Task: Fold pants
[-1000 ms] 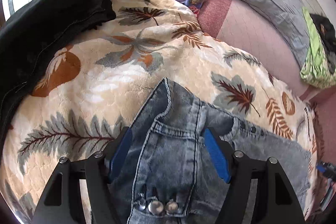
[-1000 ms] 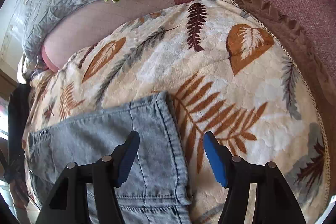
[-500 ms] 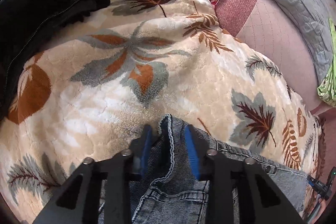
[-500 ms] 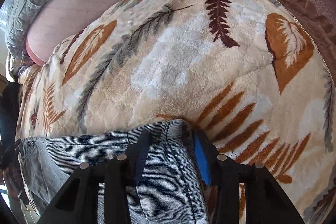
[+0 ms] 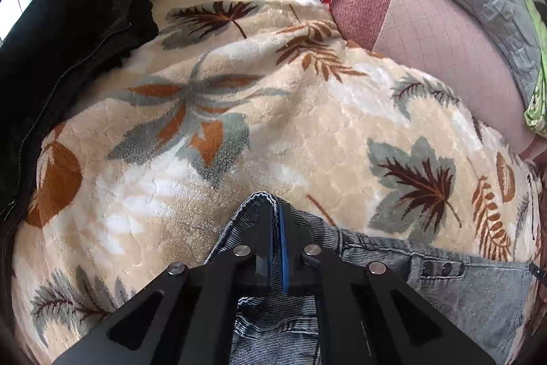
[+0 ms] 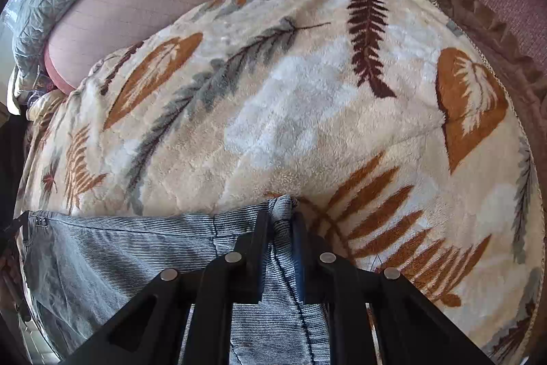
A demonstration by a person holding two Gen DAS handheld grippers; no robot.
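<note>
Both jaws closed since a second ago: left hand-held gripper [image 5: 277, 211] pinched the jeans [image 5: 461, 289] at a bunched waistband corner, right hand-held gripper [image 6: 281, 216] clamped a fold at the leg hem corner. Jeans lay flat on the leaf-print blanket [image 5: 307, 132] over a bed, black jacket [image 5: 68, 33] far left.

left gripper [image 5: 276, 221]: matte black, two flat fingers [image 5: 263, 238] tapering toward the tips
pad: a thin blue strip lines the inner face of one finger
linkage: angled black bars with triangular cut-outs behind the jaws
right gripper [image 6: 281, 224]: same black build, dark blue pad
rivets: four round silver heads behind the jaws
</note>
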